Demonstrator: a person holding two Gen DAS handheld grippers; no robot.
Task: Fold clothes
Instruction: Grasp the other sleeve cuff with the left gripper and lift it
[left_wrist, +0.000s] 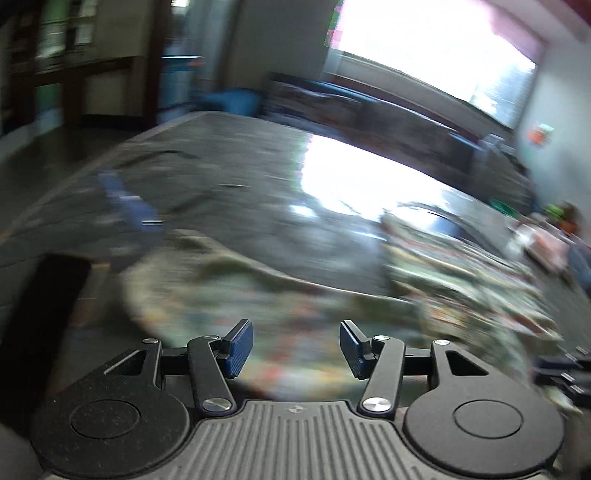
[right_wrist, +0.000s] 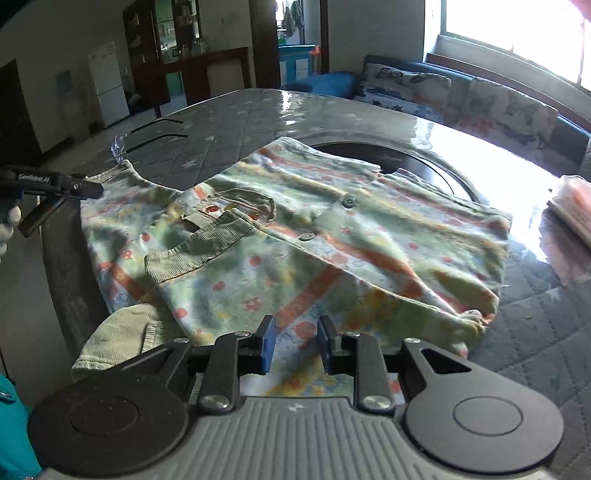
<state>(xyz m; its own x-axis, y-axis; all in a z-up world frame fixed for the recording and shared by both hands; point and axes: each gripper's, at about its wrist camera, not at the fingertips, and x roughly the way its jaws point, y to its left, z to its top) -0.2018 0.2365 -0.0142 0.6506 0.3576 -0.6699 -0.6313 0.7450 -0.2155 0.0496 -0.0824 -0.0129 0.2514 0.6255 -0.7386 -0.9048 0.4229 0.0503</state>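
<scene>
We record daylight entering from a window (right_wrist: 517, 29) on the right of both views, overexposed to plain white, and throwing a bright patch of glare on the glossy table (left_wrist: 258, 177). In the left wrist view we find heavy motion blur over the whole room and the patterned shirt (left_wrist: 295, 306), with only the left gripper (left_wrist: 296, 349) sharp; the right wrist view is crisp, the shirt evenly lit, the far room dim. We note in both views fisheye bending of straight lines toward the edges and darkened corners.
</scene>
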